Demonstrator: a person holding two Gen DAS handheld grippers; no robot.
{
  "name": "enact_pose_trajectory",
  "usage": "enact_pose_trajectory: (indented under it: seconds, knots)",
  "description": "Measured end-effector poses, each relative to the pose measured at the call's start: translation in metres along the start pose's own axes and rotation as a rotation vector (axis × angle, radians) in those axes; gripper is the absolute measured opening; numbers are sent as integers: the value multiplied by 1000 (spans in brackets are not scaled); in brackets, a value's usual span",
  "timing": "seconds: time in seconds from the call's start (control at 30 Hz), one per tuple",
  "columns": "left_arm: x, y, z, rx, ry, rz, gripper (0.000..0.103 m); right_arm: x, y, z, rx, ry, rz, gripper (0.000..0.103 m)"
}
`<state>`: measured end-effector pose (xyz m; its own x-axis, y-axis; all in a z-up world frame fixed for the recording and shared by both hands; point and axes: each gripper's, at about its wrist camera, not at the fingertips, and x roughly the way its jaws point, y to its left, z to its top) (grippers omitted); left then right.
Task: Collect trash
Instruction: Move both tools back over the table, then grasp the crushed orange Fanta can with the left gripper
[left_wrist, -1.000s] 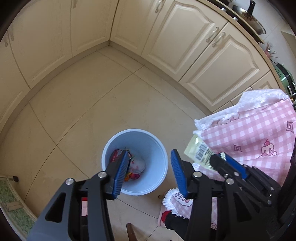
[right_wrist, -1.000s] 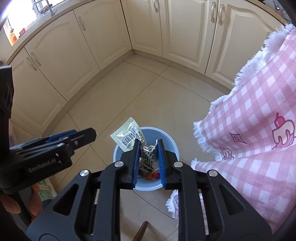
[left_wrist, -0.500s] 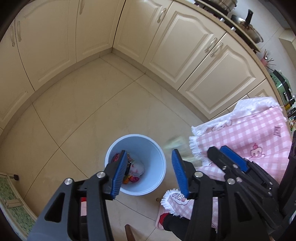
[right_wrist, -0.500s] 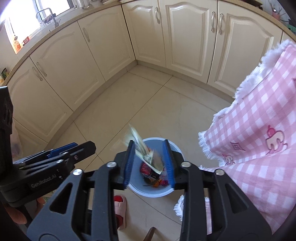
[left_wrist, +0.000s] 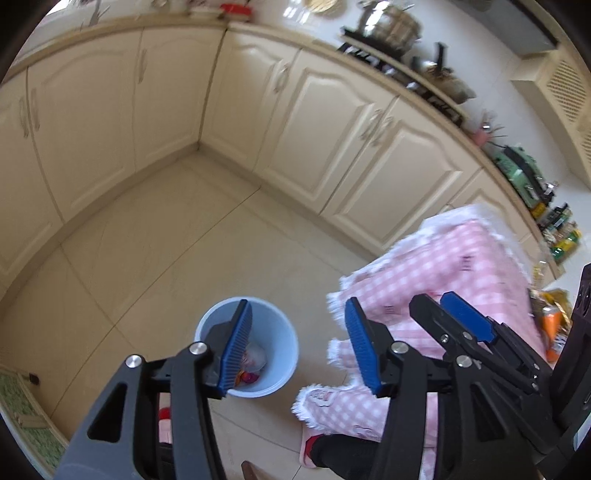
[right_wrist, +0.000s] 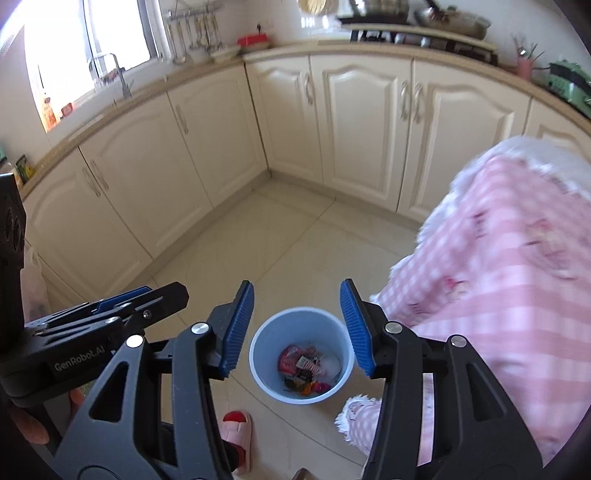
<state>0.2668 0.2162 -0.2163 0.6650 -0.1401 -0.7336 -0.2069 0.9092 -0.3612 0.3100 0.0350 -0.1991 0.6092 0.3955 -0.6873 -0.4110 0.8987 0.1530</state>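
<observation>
Jaws of both grippers stand apart with nothing between them: the right gripper (right_wrist: 297, 325) hangs above the blue bin (right_wrist: 258, 354), and the left gripper (left_wrist: 297, 349) frames the bin's rim beside it. Largest near the bin is the pink checked cloth (right_wrist: 498, 295) draping the desk just beside it; on that desk, past the cloth's far edge from the bin, orange and yellow packets (left_wrist: 552, 325) look like the remaining trash, though blur hides what they are. Inside the bin lie mixed wrappers (right_wrist: 306, 365).

To do the next step well, I would swing one gripper from the bin to those packets, keep the jaws spread, and close on a packet's flat edge without pinching the cloth.

A second ago the right jaws clamped a pale barcoded sachet over the bin; they have since sprung apart and it is out of their grip. Both views now take in the worktops above the bin.
</observation>
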Motion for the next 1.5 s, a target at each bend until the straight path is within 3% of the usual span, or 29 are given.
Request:
enact_pose_trajectory:
  seconds: [0.2, 0.4, 0.57, 0.8, 1.0, 1.3, 1.4, 1.43, 1.5]
  knots:
    - [-31, -66, -5, 113, -39, -81, 55, -83, -41, -1, 43, -127, -79, 50]
    - [-37, -157, -24, 222, 0, -237, 56, -161, -109, -14, 109, -238, -225, 52]
    - [-17, -246, -51, 304, 88, -374, 57, -217, -187, -37, 206, -298, -399, 54]
    - [28, -337, -80, 299, 234, -510, 57, -251, -273, -66, 359, -296, -487, 54]
    - [61, -374, -83, 256, 279, -521, 57, -252, -302, -73, 386, -291, -481, 55]
    - [91, -387, -77, 208, 319, -524, 57, -247, -316, -73, 392, -297, -474, 56]
    - [91, -390, -78, 223, 330, -534, 37, -247, -319, -74, 397, -298, -480, 58]
    - [92, -391, -78, 228, 327, -524, 24, -247, -321, -74, 399, -298, -481, 58]
    - [96, -393, -78, 226, 341, -530, 24, -248, -324, -76, 408, -298, -481, 58]
